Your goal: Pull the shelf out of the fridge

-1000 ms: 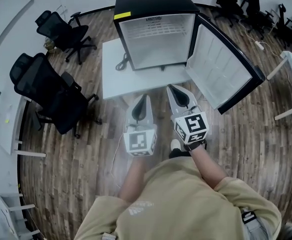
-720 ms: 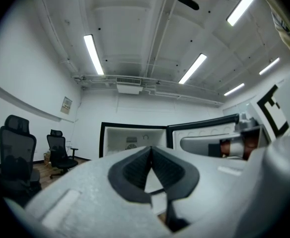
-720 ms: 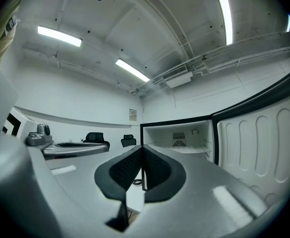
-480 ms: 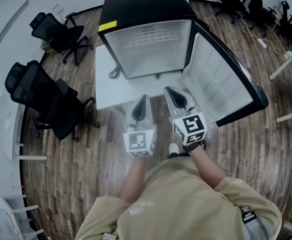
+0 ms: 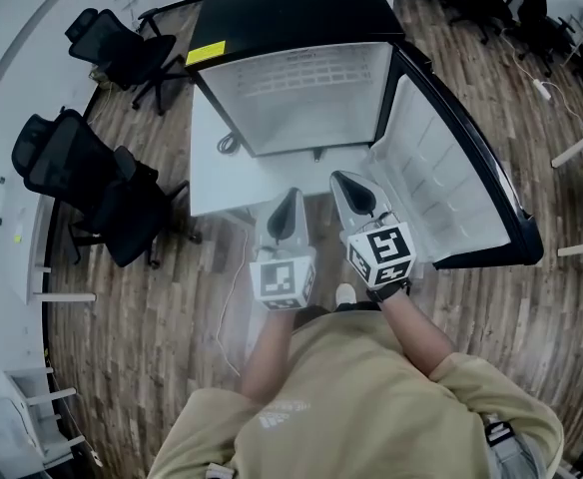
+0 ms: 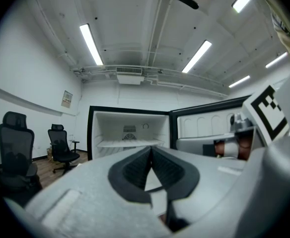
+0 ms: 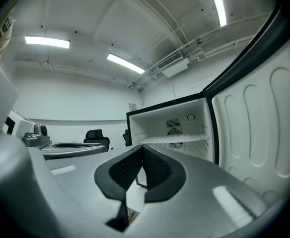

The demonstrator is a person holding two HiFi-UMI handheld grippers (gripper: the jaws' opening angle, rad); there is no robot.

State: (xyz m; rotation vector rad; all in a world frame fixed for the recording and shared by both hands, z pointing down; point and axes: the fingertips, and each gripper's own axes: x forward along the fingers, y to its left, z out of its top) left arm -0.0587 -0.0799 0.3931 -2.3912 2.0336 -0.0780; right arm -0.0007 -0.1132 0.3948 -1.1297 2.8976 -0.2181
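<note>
White shelf [image 6: 129, 144] shows in claw views only; L claw [image 5: 291, 198], R claw [image 5: 345, 180] closed.

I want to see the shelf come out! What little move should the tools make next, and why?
Probably move the right tool forward to the front edge of the shelf, opening it on the way. The fridge door is already open and the shelf sits inside. The right tool and the left tool are both shut, empty and short of the fridge.
</note>
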